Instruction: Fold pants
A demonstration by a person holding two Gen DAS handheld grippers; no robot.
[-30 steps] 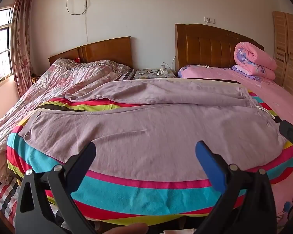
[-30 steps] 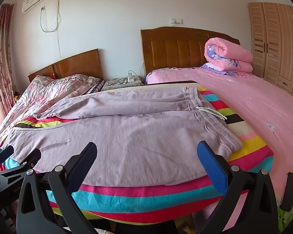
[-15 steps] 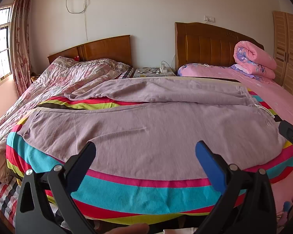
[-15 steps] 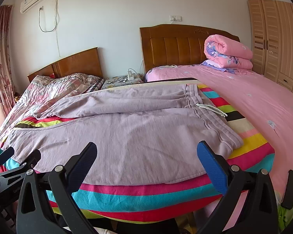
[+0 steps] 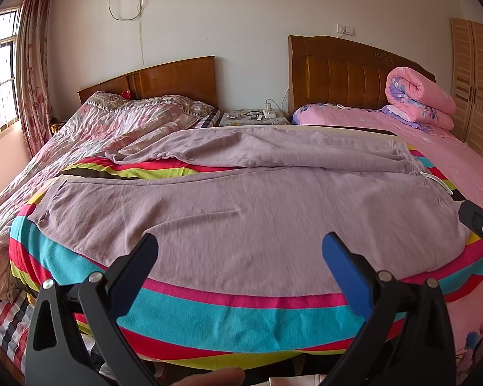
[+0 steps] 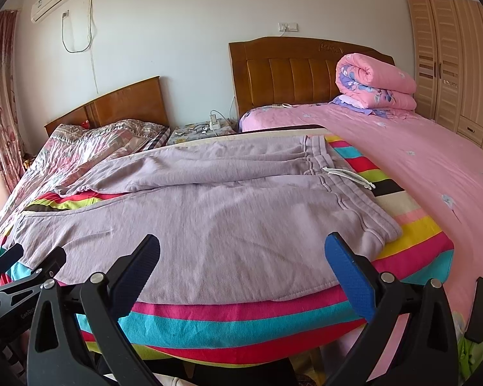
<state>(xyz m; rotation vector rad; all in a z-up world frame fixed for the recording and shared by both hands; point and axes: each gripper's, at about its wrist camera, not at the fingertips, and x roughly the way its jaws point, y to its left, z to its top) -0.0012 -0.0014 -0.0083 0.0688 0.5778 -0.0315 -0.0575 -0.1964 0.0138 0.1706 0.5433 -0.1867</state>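
Lilac sweatpants [image 5: 241, 199] lie spread flat on a striped blanket [image 5: 228, 315], waistband with white drawstring [image 6: 351, 177] to the right, both legs running left, the far leg a little rumpled. My left gripper [image 5: 240, 254] is open and empty, just above the pants' near edge toward the leg end. My right gripper [image 6: 241, 254] is open and empty, over the near edge close to the waistband corner [image 6: 386, 228]. The left gripper also shows in the right wrist view [image 6: 25, 267].
The striped blanket covers a raised surface between two beds: a floral bed [image 5: 90, 128] on the left and a pink bed [image 6: 418, 160] on the right with a rolled pink quilt [image 6: 373, 87]. A nightstand [image 5: 254, 117] stands behind. A wardrobe [image 6: 460, 64] is at the far right.
Both grippers have crept slightly forward toward the pants and stay open. The pants have not moved.
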